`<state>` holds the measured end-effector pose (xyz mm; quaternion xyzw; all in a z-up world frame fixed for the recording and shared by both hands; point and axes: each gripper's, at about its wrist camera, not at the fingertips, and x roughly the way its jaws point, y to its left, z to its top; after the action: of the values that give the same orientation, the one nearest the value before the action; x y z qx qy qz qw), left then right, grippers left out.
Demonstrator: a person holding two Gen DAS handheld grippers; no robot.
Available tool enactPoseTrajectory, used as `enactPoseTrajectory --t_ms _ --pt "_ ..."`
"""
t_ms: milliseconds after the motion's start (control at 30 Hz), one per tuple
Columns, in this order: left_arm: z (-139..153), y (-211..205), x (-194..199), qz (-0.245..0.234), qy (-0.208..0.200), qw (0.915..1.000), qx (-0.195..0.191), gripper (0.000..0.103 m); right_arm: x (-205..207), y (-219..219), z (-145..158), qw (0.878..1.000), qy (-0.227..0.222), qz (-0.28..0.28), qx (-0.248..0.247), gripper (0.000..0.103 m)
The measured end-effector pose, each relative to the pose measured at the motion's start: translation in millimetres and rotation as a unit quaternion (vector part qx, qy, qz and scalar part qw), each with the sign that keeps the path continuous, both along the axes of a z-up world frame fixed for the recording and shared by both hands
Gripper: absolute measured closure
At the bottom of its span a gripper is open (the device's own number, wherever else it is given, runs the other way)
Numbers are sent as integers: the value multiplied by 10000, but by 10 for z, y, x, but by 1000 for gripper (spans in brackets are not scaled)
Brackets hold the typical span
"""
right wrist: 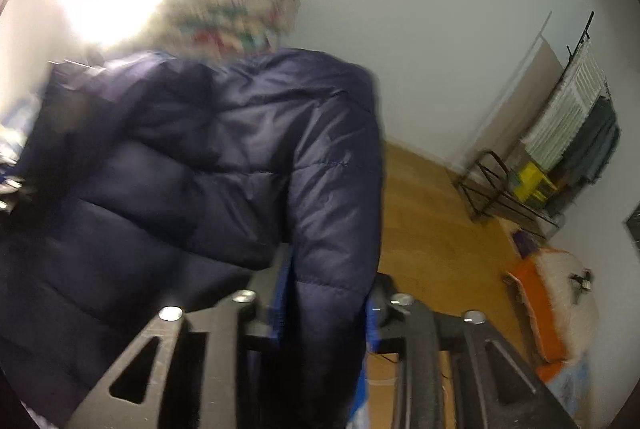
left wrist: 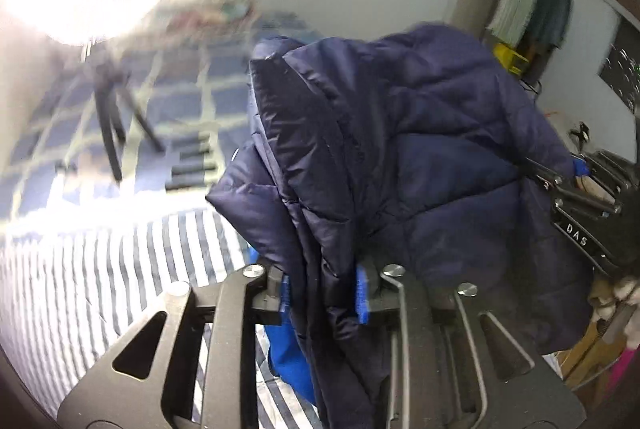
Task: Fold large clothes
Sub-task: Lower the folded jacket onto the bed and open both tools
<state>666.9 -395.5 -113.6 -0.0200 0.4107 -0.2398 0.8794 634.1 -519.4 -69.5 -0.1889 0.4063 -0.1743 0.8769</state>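
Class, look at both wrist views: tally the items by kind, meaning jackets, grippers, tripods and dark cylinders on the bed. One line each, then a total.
Navy puffer jacket: 1
Grippers: 2, left gripper, right gripper
Tripod: 1
Dark cylinders: 4
Total: 8

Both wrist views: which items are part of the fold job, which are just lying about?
In the job:
navy puffer jacket
left hand-held gripper, shut on the jacket
right hand-held gripper, shut on the jacket

Lying about:
tripod on the checked blanket
striped sheet
drying rack
orange bag
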Motion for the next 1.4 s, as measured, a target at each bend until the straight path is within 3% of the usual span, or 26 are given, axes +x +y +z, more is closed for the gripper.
enactPoseTrajectory --t_ms 67,133,333,533,867,1067,1400 --pt "-78 83 55 120 55 9998 -168 58 12 -139 -110 9994 122 -286 -115 63" --pt "-103 97 65 198 -37 9998 -88 49 -24 -220 -170 9995 142 -298 -29 64" --pt "1 82 -92 174 -333 9992 136 49 -114 -308 -11 9988 -95 -441 207 64" --pt "295 212 -450 123 -600 9979 191 49 -376 -254 235 9981 -292 -417 334 63" --pt "1197 685 -1522 -45 -1240 9923 8 49 -1198 272 878 9942 -684 -161 808 62" --pt "1702 1086 -2302 -98 -1576 9874 -105 49 -1982 722 1416 9892 -1003 59 1063 61" --pt "2034 1652 -3434 -157 -1801 9835 -96 49 -3071 1582 1936 9883 -1137 286 977 56"
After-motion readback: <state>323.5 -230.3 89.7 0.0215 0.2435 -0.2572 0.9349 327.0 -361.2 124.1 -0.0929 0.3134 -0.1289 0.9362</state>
